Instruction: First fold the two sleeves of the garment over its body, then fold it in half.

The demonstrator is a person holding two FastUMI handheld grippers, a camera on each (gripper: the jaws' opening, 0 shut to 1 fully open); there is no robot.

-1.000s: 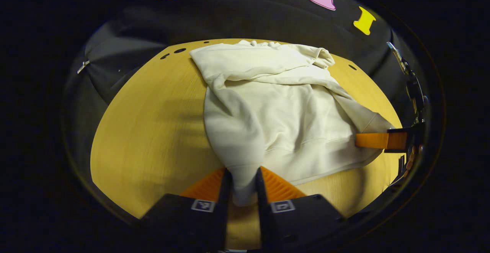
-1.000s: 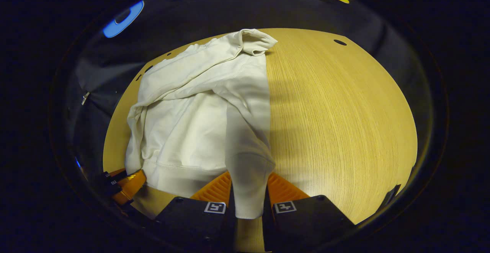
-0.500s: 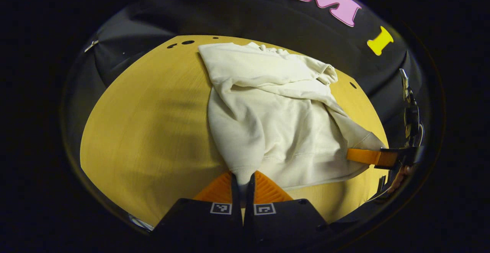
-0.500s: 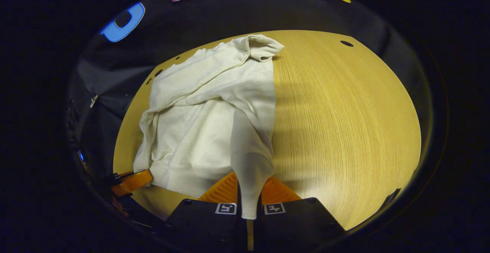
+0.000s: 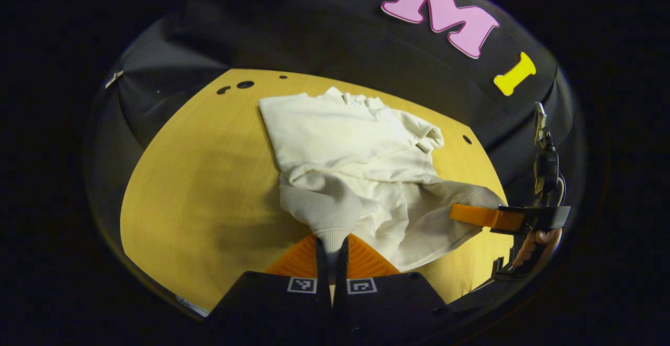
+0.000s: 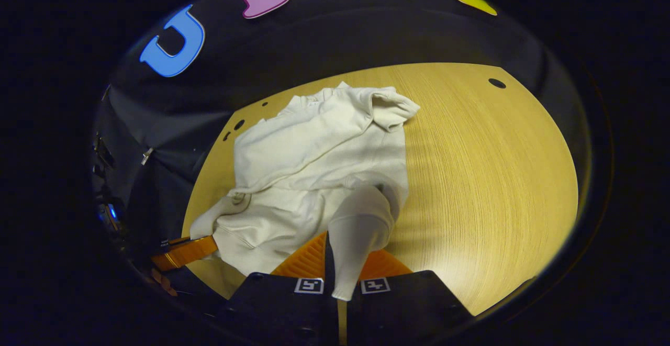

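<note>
1. Garment point(image 5: 356, 147) on counter point(image 5: 199, 178), ahead of both tools; sleeves folded over body, bottom hem lifted off the wood.
2. Half-fold under way, by the look of it.
3. Left tool point(image 5: 328, 249): clamped tight on hem corner.
4. Right tool point(image 6: 343, 267): pinched shut on opposite hem corner.
5. Next: carry both corners forward, level, towards collar, then release.
6. Hand point(image 5: 536, 241) gripping right tool's handle, off to left tool's right.

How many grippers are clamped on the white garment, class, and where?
2. The left gripper pinches the garment at its near hem corner; the right gripper pinches the other near corner. None looks hidden.
</note>
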